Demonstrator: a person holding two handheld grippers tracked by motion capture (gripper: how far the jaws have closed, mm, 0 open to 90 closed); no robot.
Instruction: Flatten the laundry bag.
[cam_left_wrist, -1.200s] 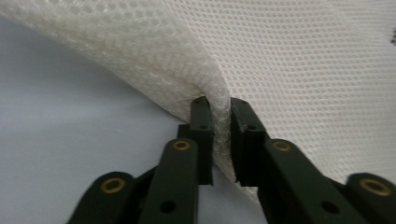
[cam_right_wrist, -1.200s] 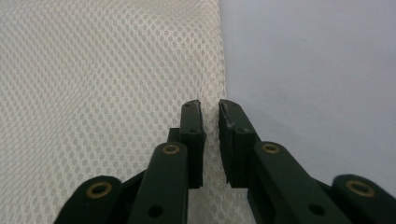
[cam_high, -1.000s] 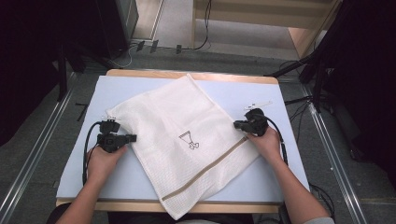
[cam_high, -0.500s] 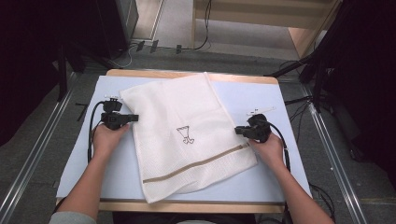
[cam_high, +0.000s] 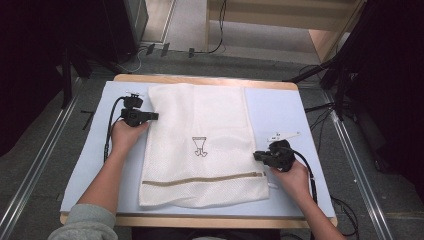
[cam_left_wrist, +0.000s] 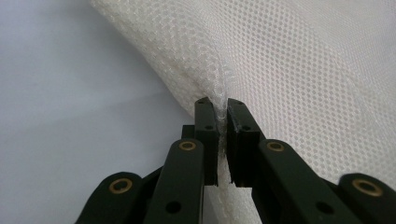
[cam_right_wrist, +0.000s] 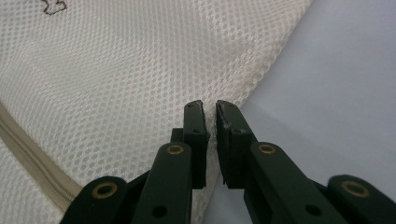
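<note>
1. High view: white mesh laundry bag (cam_high: 200, 145) with tan zipper (cam_high: 202, 179), lying flat and squared on pale blue counter (cam_high: 280, 110)
2. Likely light, limp, quick to wrinkle or slide; best taken at seamed edges
3. Left gripper (cam_high: 150, 116) at far left edge, jaws clamped on a pinch of mesh
4. Right gripper (cam_high: 257, 156) at near right edge, jaws nearly together, seam (cam_right_wrist: 261, 77) between; grip unclear

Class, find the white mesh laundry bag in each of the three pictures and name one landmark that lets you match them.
High view: mesh bag lies mid-table, between both hands.
Left gripper view: it covers the upper right, its edge pinched in the jaws.
Right gripper view: it covers the left and centre.
Shared landmark: the beige zipper, seen in the high and right gripper views.
</note>
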